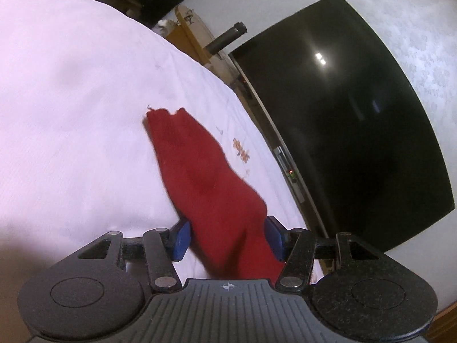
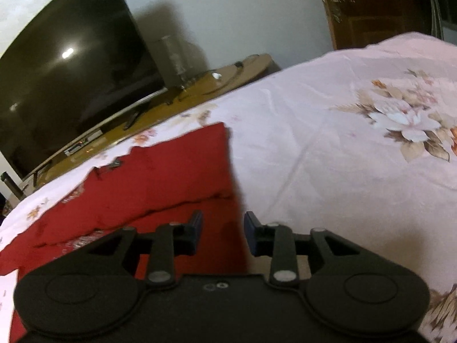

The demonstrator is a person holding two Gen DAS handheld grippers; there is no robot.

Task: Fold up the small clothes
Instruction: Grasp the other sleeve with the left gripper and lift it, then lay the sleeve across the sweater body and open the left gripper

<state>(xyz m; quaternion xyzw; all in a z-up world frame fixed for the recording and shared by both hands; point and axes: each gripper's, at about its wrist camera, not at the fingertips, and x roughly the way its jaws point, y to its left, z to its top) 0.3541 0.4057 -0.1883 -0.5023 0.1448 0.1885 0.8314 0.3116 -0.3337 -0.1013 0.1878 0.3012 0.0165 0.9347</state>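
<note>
A small red garment (image 1: 200, 171) lies on the white floral bedsheet (image 1: 71, 114). In the left wrist view its near end passes between the blue pads of my left gripper (image 1: 227, 233), whose jaws stand apart around the cloth without pinching it. In the right wrist view the red garment (image 2: 160, 177) lies spread flat with a fold line across it. My right gripper (image 2: 223, 228) is open, just above the garment's right edge, with nothing held.
A large black TV (image 1: 357, 114) stands on a low wooden cabinet (image 2: 177, 97) just past the bed's edge. A dark wooden door (image 2: 371, 5) is at the far right. The bedsheet (image 2: 328, 171) stretches to the right with a flower print (image 2: 405, 120).
</note>
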